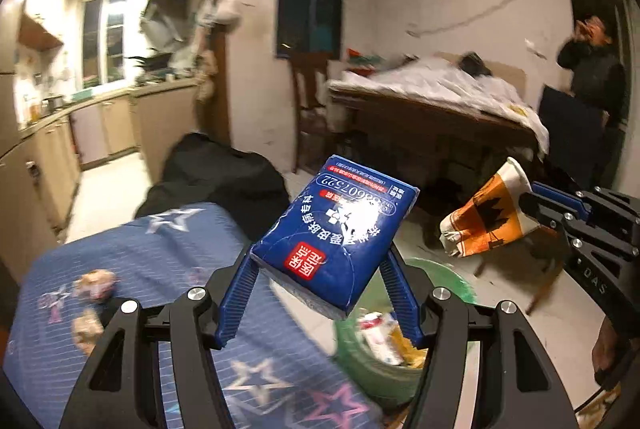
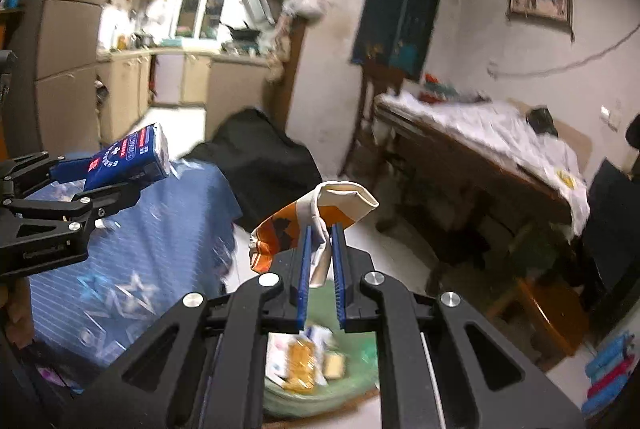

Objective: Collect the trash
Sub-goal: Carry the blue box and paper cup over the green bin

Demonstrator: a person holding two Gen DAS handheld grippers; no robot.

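Note:
My left gripper (image 1: 318, 257) is shut on a blue tissue pack (image 1: 336, 233) with white and red print and holds it in the air above the green trash bin (image 1: 360, 353). It also shows in the right wrist view (image 2: 128, 155). My right gripper (image 2: 320, 229) is shut on a crushed orange and white paper cup (image 2: 316, 213), held above the same bin (image 2: 332, 389); the cup shows in the left wrist view (image 1: 488, 213) too. The bin holds several wrappers. Crumpled bits (image 1: 94, 283) lie on the blue star-print cloth (image 1: 160, 257).
A dark bag (image 1: 224, 169) sits on the floor behind the blue-covered table. A wooden table (image 2: 460, 145) with white cloth stands at the right, a wooden stool (image 2: 548, 313) beside it. A person (image 1: 596, 69) stands at the far right. The kitchen counter (image 1: 100, 109) is at the back left.

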